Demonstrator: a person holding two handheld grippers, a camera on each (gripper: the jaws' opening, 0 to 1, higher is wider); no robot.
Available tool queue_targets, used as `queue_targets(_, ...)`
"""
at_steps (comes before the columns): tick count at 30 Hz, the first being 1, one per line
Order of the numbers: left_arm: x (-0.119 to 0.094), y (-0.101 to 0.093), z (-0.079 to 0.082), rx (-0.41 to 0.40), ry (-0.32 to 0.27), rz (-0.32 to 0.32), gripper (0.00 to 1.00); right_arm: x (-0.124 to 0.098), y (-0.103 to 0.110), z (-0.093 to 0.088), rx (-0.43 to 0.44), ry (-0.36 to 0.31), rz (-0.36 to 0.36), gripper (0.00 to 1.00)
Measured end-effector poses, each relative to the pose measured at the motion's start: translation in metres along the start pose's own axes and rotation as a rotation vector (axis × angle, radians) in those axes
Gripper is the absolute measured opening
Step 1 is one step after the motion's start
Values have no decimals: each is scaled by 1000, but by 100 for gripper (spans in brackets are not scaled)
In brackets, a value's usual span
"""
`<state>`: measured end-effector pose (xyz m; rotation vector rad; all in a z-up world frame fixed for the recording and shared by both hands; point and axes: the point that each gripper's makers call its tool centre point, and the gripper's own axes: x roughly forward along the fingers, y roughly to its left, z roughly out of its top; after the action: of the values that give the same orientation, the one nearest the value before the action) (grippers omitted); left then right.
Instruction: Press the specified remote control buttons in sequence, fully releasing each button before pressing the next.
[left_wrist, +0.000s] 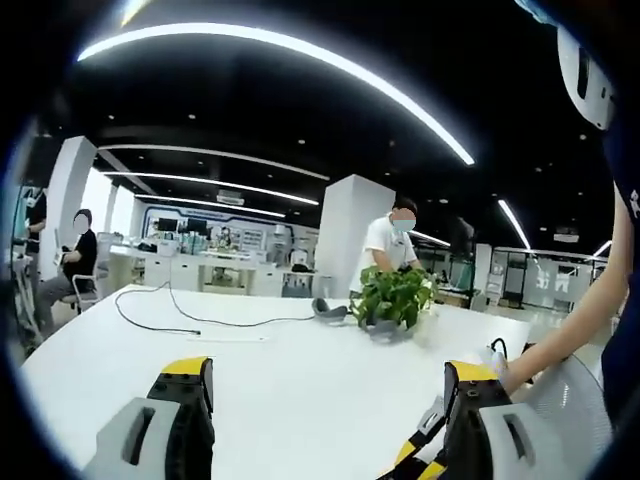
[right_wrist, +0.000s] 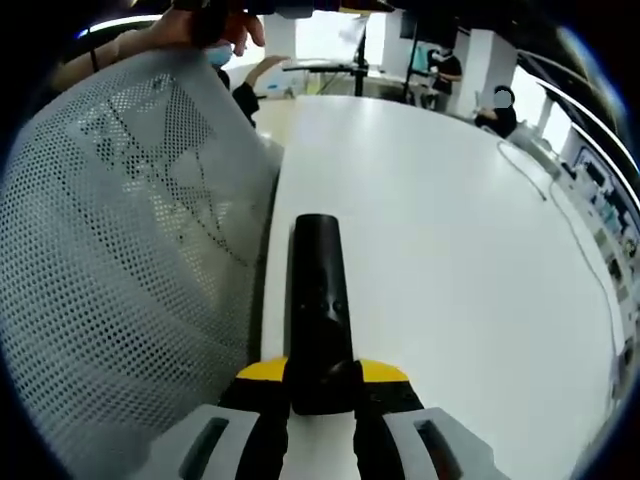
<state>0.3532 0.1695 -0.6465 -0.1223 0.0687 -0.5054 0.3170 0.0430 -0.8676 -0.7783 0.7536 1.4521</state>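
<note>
Right gripper view first: my right gripper (right_wrist: 320, 395) has its yellow-tipped black jaws clenched on the near end of a slim black remote control (right_wrist: 318, 300). The remote runs straight out from the jaws, its far end lying over the white worktop (right_wrist: 450, 260) close to the worktop's edge. I cannot make out individual buttons on its dark face. Just beside it, on the view's left, is the grey perforated mesh back of a chair (right_wrist: 130, 270). A hand (right_wrist: 215, 25) shows at the top of this view above the chair. A thin dark cable (right_wrist: 580, 245) trails along the worktop's far side, well apart from the remote.

Left gripper view: my left gripper (left_wrist: 325, 400) hovers over the same white worktop with its jaws released, spread wide with nothing between them. Beyond them a small leafy green potted plant (left_wrist: 393, 298) stands upright on the worktop. A grey curved object (left_wrist: 330, 311) lies just beside it; I cannot tell what it is. A black cable (left_wrist: 170, 315) loops across the surface to the view's left. A person in a white shirt (left_wrist: 388, 242) stands behind the plant, and a seated person in dark clothes (left_wrist: 75, 262) is at the worktop's far left end. A bare forearm (left_wrist: 580, 325) reaches in from the right edge.
</note>
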Motion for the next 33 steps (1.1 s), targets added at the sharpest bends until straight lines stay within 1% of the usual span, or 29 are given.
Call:
queue_targets(5,0,1,0,8,3,8,100,0,0,0,11,-7,-2,21)
queue_targets(9,0,1,-1,10,10,7,100,0,0,0,-4,-1,1,21)
queue_targets(18,0,2,-5,11,28,7,100,-1,-1,0,-2,-2,11,21)
queue_targets(33,0,2,-6,6,34,7,100,0,-3,1,7,-11,7,21)
